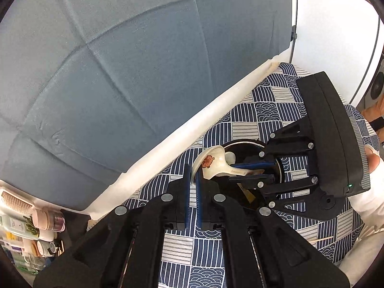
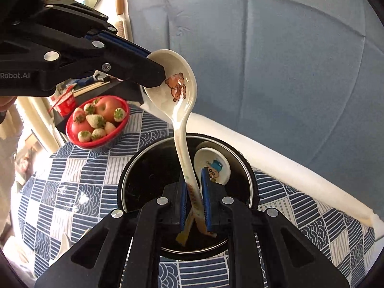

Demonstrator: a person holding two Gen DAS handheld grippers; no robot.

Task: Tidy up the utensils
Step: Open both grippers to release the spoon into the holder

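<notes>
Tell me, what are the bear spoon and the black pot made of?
Bear spoon: probably glazed ceramic or melamine; cream, glossy, with a printed bear. Black pot: seemingly metal with a dark glossy lining; its rim shines silver. Neither is certain from looks alone.

Black pot (image 2: 134,168) mouth is mostly blocked: bear spoon (image 2: 180,88) handle runs down through its middle, second spoon (image 2: 213,165) sits against the far wall. Left gripper (image 2: 153,68) on the spoon bowl closes off the approach from the upper left. Red fruit bowl (image 2: 96,122) stands near the pot's left rim. Open cloth (image 2: 72,180) front-left looks passable, though glare hides detail. Padded wall (image 2: 276,60) bounds the far side.
</notes>
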